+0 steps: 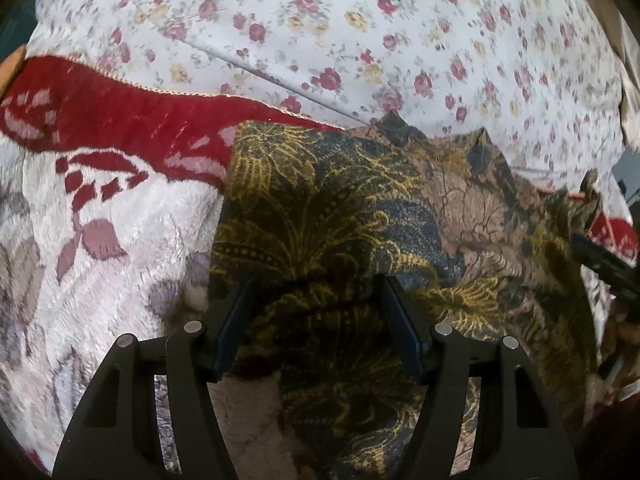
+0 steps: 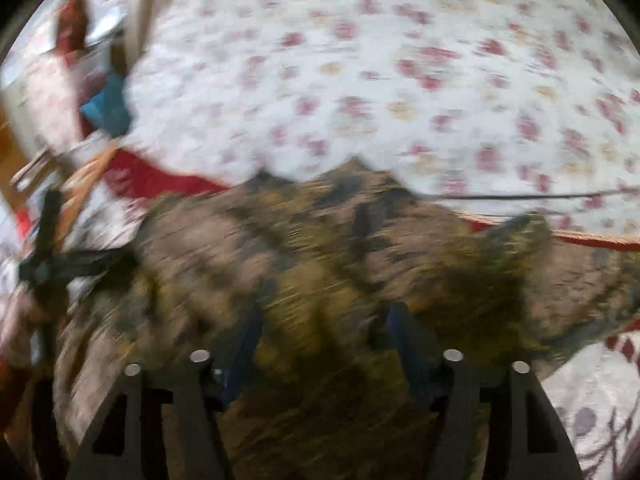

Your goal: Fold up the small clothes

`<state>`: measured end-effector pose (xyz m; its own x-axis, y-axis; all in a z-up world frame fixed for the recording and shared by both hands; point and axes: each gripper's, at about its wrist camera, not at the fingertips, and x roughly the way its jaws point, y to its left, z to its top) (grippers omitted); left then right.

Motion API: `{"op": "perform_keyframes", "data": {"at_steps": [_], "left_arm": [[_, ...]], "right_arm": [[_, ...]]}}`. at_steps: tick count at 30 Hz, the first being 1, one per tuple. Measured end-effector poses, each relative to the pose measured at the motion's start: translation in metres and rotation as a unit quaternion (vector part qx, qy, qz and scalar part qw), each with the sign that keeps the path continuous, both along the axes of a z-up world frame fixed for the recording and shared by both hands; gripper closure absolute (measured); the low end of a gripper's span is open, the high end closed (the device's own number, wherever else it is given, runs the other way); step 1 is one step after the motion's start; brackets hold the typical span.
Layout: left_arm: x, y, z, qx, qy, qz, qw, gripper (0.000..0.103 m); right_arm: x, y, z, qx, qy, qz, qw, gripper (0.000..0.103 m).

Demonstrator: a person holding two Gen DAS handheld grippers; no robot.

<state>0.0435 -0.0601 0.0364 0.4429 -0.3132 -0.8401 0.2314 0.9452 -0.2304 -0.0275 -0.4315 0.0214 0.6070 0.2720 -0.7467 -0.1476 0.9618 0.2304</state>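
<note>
A small garment with a dark blue, gold and brown leaf print (image 1: 344,208) lies partly folded on a white and red plush blanket (image 1: 100,240). My left gripper (image 1: 318,292) is open, its fingers straddling a raised fold at the garment's near edge. In the right wrist view the picture is blurred by motion. The same garment (image 2: 360,256) fills the middle there. My right gripper (image 2: 324,320) is open over the cloth with its fingers wide apart. The other gripper (image 2: 52,264) shows at the left edge.
A white bedsheet with red and yellow roses (image 1: 360,32) covers the far half of the bed. The blanket's red border (image 1: 140,120) runs across the left. Clutter, including something blue (image 2: 108,108), lies beyond the bed's left edge.
</note>
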Motion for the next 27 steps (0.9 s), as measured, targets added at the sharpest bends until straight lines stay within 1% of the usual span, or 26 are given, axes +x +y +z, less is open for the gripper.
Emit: {"op": "perform_keyframes", "data": {"at_steps": [1,2,4,5,6,7,9,11,12,13,15,17,18,20,21,22,23,24,25,26,27], "left_arm": [[0.0,0.002,0.0,-0.009,0.0,0.004,1.0,0.038],[0.0,0.005,0.001,-0.017,0.0,0.006,0.9998,0.038],[0.0,0.011,0.003,-0.037,0.005,0.016,0.9992,0.038],[0.0,0.015,0.006,-0.045,0.006,0.021,0.9988,0.038],[0.0,0.017,0.009,-0.048,0.005,0.024,0.9986,0.038],[-0.001,0.02,0.013,-0.051,0.0,0.028,0.9983,0.038],[-0.003,0.025,0.019,-0.049,-0.012,0.034,0.9981,0.038],[-0.002,0.026,0.017,-0.048,-0.008,0.034,0.9983,0.038],[0.0,0.024,0.012,-0.045,0.002,0.032,0.9985,0.038],[0.001,0.023,0.007,-0.042,0.012,0.032,0.9985,0.038],[0.002,0.021,0.001,-0.038,0.027,0.03,0.9984,0.038],[-0.003,0.02,0.005,-0.038,0.026,0.024,0.9987,0.038],[-0.006,0.02,0.008,-0.037,0.024,0.018,0.9989,0.038],[-0.014,0.019,0.013,-0.026,0.019,-0.003,0.9995,0.038],[-0.019,0.019,0.015,-0.013,0.018,-0.016,0.9996,0.038],[-0.022,0.018,0.015,0.0,0.016,-0.025,0.9995,0.038],[-0.024,0.017,0.014,0.011,0.016,-0.031,0.9993,0.038],[-0.026,0.017,0.012,0.017,0.019,-0.035,0.9991,0.038],[-0.025,0.017,0.009,0.018,0.023,-0.036,0.9989,0.038],[-0.025,0.019,0.007,0.016,0.025,-0.032,0.999,0.038],[-0.023,0.022,0.005,0.011,0.024,-0.022,0.9994,0.038]], "right_arm": [[0.008,0.003,-0.008,0.005,0.01,0.003,1.0,0.039],[0.016,0.008,-0.016,0.0,0.02,0.009,1.0,0.042],[0.025,0.021,-0.022,-0.019,0.032,0.032,0.999,0.085],[0.025,0.026,-0.021,-0.038,0.022,0.038,0.998,0.088],[0.022,0.026,-0.013,-0.047,0.001,0.039,0.998,0.092],[0.02,0.023,-0.004,-0.048,-0.017,0.035,0.998,0.094],[0.014,0.006,0.016,-0.046,-0.052,0.006,0.998,0.094],[0.014,-0.006,0.025,-0.067,-0.065,-0.027,0.995,0.094],[0.017,-0.009,0.025,-0.082,-0.062,-0.043,0.994,0.094],[0.02,-0.013,0.023,-0.087,-0.056,-0.052,0.993,0.094],[0.03,-0.017,0.011,-0.106,-0.035,-0.068,0.991,0.094],[0.038,-0.017,0.003,-0.131,-0.009,-0.078,0.988,0.094],[0.036,-0.019,0.004,-0.13,-0.009,-0.081,0.988,0.094],[0.03,-0.015,0.014,-0.131,-0.023,-0.097,0.986,0.083],[0.024,-0.014,0.02,-0.123,-0.035,-0.1,0.987,0.064],[0.018,-0.009,0.03,-0.097,-0.056,-0.092,0.989,0.046],[0.014,-0.005,0.037,-0.079,-0.066,-0.08,0.991,0.042],[0.013,0.007,0.044,-0.054,-0.073,-0.052,0.994,0.041],[0.016,0.024,0.05,-0.037,-0.071,-0.019,0.997,0.041],[0.017,0.032,0.052,-0.029,-0.068,0.001,0.997,0.041],[0.022,0.052,0.054,-0.009,-0.063,0.038,0.997,0.041]]}}
